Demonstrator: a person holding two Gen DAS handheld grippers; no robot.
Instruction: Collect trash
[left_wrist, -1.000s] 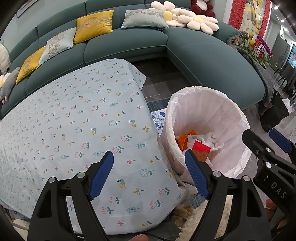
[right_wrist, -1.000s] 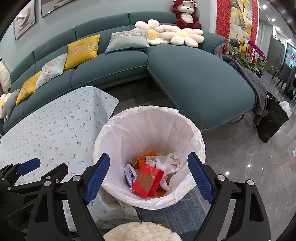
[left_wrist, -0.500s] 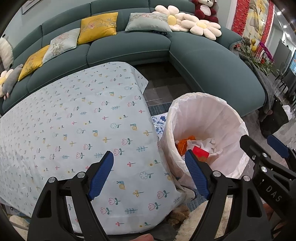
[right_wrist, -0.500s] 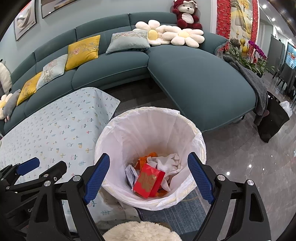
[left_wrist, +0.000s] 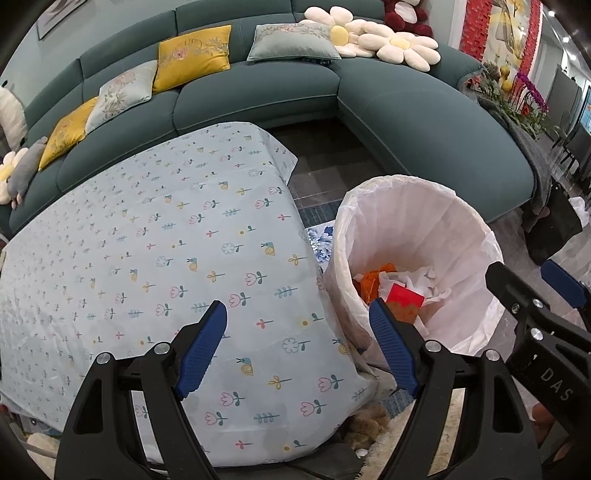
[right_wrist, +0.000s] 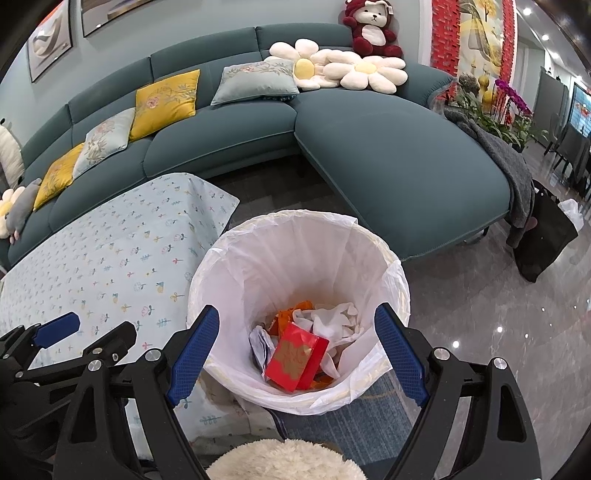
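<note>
Evidently the bin (right_wrist: 295, 258) stands just beside the worktop (left_wrist: 147, 240) for short drops — red box (right_wrist: 297, 356) and tissue (right_wrist: 336, 319) lie inside it — while the left tool (left_wrist: 297, 343) and right tool (right_wrist: 297, 354) hover wide open, holding nothing.

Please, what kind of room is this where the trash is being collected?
Most likely a home living room. A long curved teal sofa with cushions and a plush toy fills the back, a low table under a floral cloth stands before it, and a lined trash bin sits on the floor.
</note>
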